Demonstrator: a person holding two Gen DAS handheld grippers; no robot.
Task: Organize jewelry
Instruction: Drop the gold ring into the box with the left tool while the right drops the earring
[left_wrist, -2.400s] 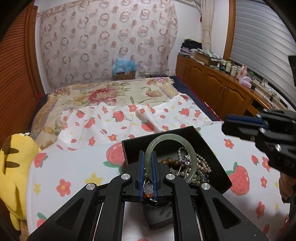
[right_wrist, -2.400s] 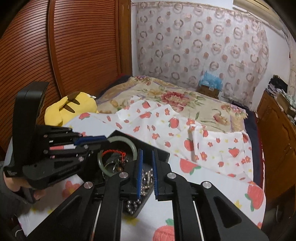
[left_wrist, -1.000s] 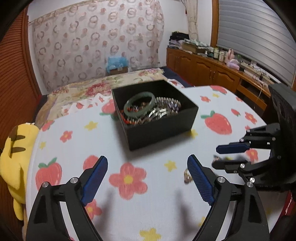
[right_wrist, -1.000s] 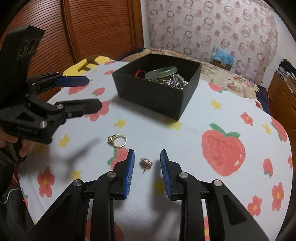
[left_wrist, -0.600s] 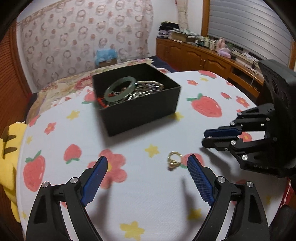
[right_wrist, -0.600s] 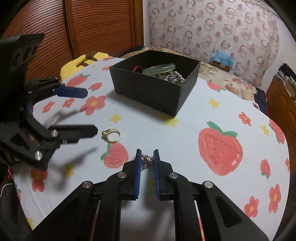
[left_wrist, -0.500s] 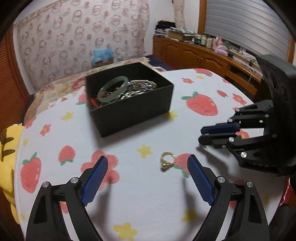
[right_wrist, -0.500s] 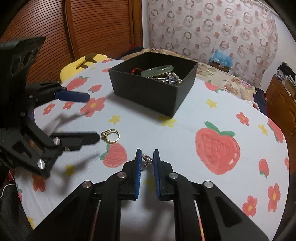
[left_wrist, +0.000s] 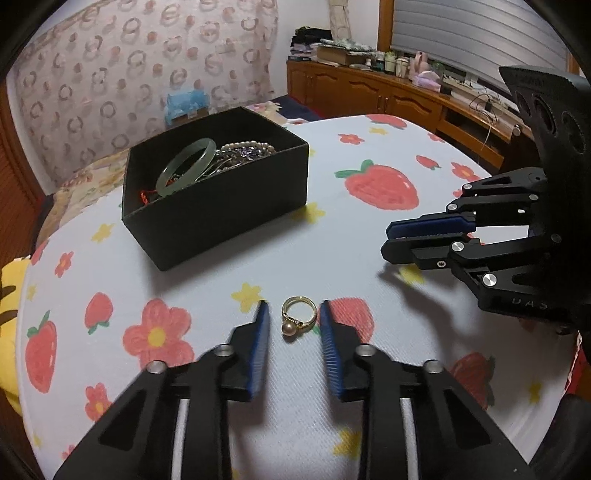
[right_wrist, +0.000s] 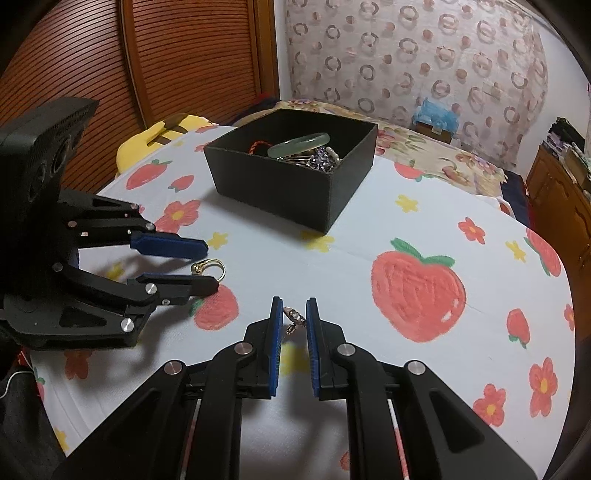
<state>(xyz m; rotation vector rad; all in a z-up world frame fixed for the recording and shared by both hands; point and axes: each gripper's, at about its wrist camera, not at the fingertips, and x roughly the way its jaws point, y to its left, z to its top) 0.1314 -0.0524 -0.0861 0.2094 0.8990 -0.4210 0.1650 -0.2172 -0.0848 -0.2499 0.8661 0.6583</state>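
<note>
A black box (left_wrist: 221, 210) (right_wrist: 295, 192) with a green bangle (left_wrist: 186, 166), pearls and chains stands on the strawberry-print tablecloth. A gold ring with a pearl (left_wrist: 297, 319) (right_wrist: 208, 269) lies on the cloth between the fingers of my left gripper (left_wrist: 291, 325), which is partly closed around it without touching. My right gripper (right_wrist: 294, 314) is shut on a small silver earring (right_wrist: 294, 318) held just above the cloth. Each gripper also shows in the other's view: the right one (left_wrist: 417, 240), the left one (right_wrist: 199, 266).
A yellow plush toy (right_wrist: 162, 133) lies at the table's left edge. A bed (right_wrist: 424, 147) sits behind the table, a wooden sideboard (left_wrist: 406, 99) with clutter along the right wall, and a slatted wooden door (right_wrist: 166, 55) at the left.
My left gripper has come down and narrowed its fingers around the gold ring. My right gripper stays shut on the earring and has lifted it slightly.
</note>
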